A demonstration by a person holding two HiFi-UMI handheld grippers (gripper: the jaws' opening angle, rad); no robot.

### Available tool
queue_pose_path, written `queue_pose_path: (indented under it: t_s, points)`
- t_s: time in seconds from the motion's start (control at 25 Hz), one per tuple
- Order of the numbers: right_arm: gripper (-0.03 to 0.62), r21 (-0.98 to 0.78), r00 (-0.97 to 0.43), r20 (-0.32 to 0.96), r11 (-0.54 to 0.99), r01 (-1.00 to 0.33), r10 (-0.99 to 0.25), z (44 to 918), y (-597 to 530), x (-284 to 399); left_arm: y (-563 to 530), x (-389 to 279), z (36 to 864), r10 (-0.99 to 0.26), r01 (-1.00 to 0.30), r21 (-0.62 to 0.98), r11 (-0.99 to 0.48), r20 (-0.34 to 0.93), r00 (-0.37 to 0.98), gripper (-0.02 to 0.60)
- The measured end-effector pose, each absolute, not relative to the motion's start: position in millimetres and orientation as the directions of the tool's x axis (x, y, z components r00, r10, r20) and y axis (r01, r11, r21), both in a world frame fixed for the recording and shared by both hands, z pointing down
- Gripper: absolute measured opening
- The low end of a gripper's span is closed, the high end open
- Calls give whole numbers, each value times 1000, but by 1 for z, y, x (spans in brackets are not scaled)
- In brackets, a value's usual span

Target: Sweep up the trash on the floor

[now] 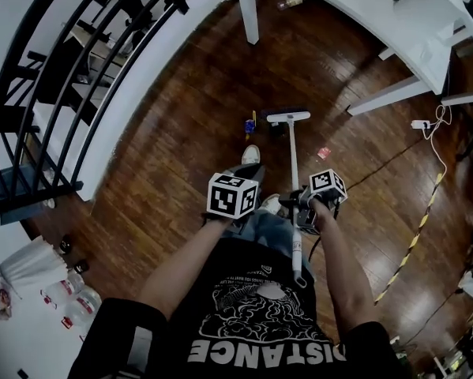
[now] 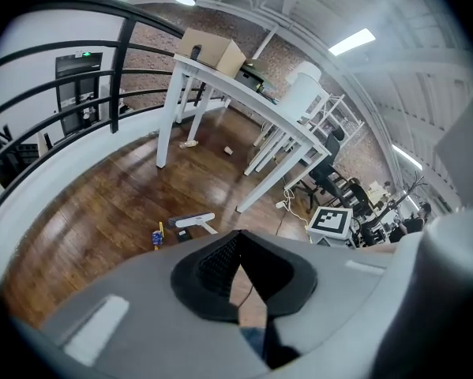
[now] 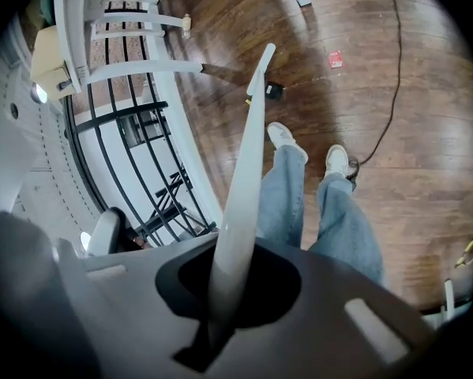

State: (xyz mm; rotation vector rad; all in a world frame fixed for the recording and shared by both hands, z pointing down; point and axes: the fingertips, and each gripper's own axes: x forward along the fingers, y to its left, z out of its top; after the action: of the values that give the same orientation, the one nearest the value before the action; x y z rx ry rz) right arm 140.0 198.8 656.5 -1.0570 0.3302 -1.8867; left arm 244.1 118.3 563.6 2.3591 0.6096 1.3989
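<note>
A white broom stands on the dark wood floor; its head (image 1: 288, 118) rests ahead of the person's shoes and its handle (image 3: 248, 156) runs up into my right gripper (image 3: 220, 290), which is shut on it. In the head view the right gripper (image 1: 303, 208) sits at waist height. By the broom head lie a blue and yellow scrap (image 1: 250, 125) and a small dark piece (image 1: 279, 129). A red scrap (image 1: 324, 152) lies to the right. My left gripper (image 1: 242, 172) hangs beside the right one, jaws shut with nothing between them (image 2: 240, 275); it looks toward the broom head (image 2: 193, 221).
A black curved railing (image 1: 78, 93) bounds the left. White table legs (image 1: 248, 10) and a white table (image 1: 378, 6) stand ahead. A bottle (image 1: 291, 2) lies under the table. A dark cable, a power strip (image 1: 420, 124) and yellow-black tape (image 1: 418, 227) cross the floor at right.
</note>
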Motion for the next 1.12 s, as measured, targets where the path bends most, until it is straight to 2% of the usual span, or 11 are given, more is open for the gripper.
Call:
queue_pose_path:
  t_s: [0.28,0.52,0.96,1.12]
  points:
    - [0,-483,-300,725,-768,421,-620,657,313,111,159,246,558,558,262,493,-830,727,399,6]
    - [0,-336,-340,812,-856,392,-474,650,424,76,193,247,554,580,323,484,-813,724,374,6]
    - [0,-29,-462,864,-936,351,-200,650,559,31,232,248,551,587,393,456,-798,736,337,6]
    - [0,72,-522,849,-961,268,-82,656,586,23,231,245,552,574,394,443,-805,748,333,6]
